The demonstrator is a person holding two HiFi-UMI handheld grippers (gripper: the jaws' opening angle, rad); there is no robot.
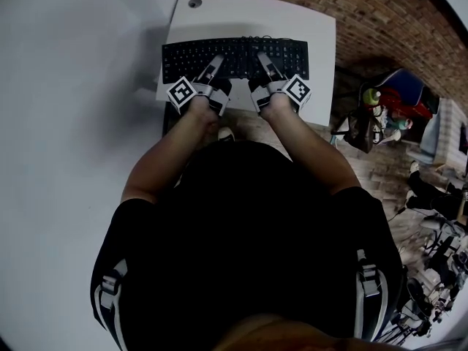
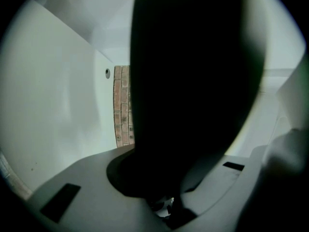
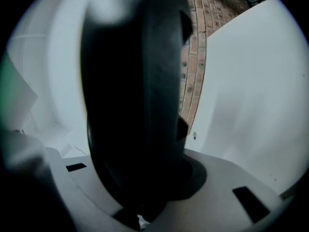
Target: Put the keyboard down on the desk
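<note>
Gripping keyboard [image 1: 238,53] with left gripper [image 1: 216,63] and right gripper [image 1: 263,58], both clamped; long axis left-right, top centre over desk [image 1: 248,13]; brick floor [image 1: 365,20] right.

In both gripper views the keyboard [image 2: 193,81] is a dark, close blur with no keys discernible. In the head view the person's torso [image 1: 241,240] blocks everything at 6 o'clock; the clutter [image 1: 387,112] at 3 o'clock is too small to tell.

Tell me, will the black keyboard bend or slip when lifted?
Probably stiff: the keyboard looks straight between the left claw and right claw. Its long shape might tilt if one grip loosens.
</note>
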